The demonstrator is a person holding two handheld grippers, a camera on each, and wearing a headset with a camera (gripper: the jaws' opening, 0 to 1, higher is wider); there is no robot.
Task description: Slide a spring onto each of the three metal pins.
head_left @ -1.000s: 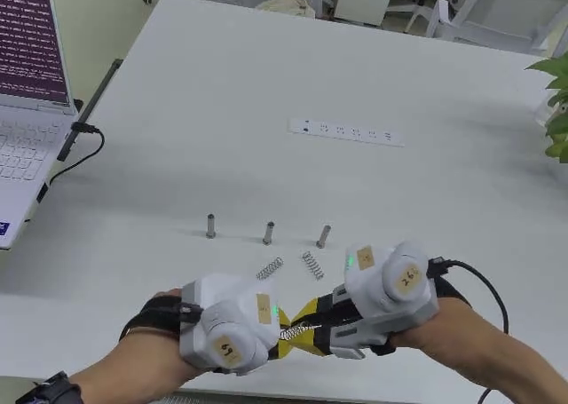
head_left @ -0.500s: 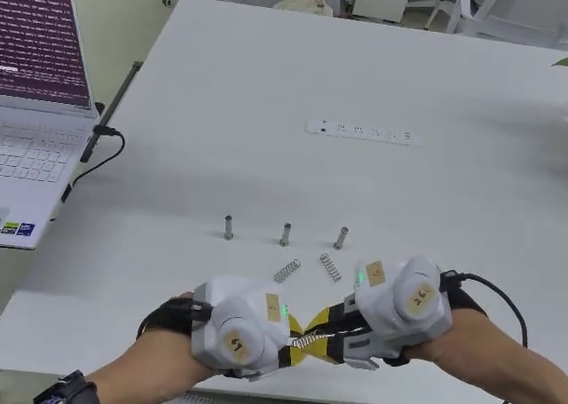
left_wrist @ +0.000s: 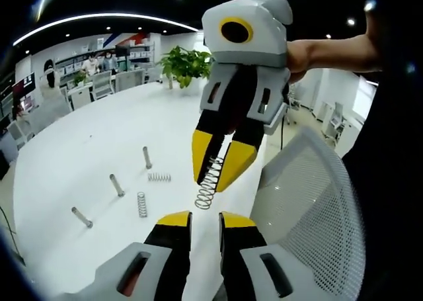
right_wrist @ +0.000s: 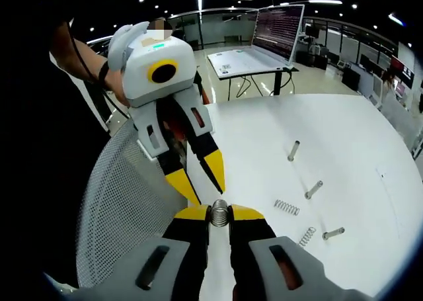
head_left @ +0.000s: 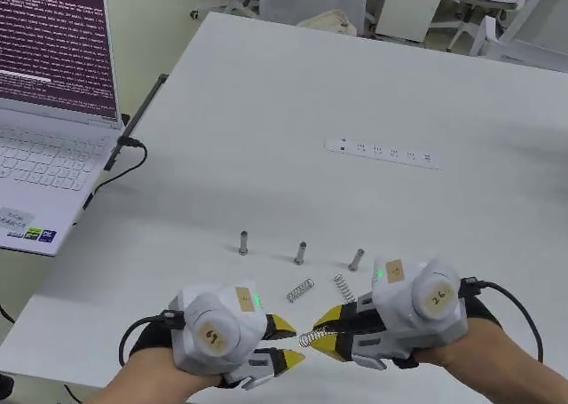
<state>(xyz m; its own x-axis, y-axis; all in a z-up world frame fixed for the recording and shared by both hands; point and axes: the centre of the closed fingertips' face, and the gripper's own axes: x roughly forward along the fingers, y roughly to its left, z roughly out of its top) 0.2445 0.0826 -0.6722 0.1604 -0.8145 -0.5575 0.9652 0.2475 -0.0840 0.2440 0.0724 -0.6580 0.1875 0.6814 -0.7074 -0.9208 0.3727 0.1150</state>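
Held spring: one spring (head_left: pixel 312 336) was pinched by one end in the right gripper (head_left: pixel 321 335), near the table's front edge, in front of the pins. Its free end stuck out toward the left gripper.
Right gripper fingers: narrow, closed on the spring's coil. In the right gripper view I saw the coil end-on between the two yellow tips.
Left gripper: the left gripper (head_left: pixel 288 343) faced the right one tip to tip. Its fingers were parted, with nothing between them.
Gap: in the left gripper view the spring's free end hung just short of the left tips. I could not make out any contact.
Metal pins: three stood in a row on the table beyond the grippers: the left pin (head_left: pixel 243 242), the middle pin (head_left: pixel 300 252) and the right pin (head_left: pixel 357 259). All three were bare.
Loose springs: two lay flat between the pins and the grippers, one (head_left: pixel 301 289) near the middle pin and one (head_left: pixel 343 287) near the right pin.
Table: the white table (head_left: pixel 266 111) had a white power strip (head_left: pixel 380 152) lying farther back.
Laptop: an open laptop (head_left: pixel 53 93) stood at the left on a separate surface, screen lit, with a black cable (head_left: pixel 124 164) plugged into its side.
Chair: a white mesh chair back (left_wrist: pixel 310 202) showed beside the table in the left gripper view.
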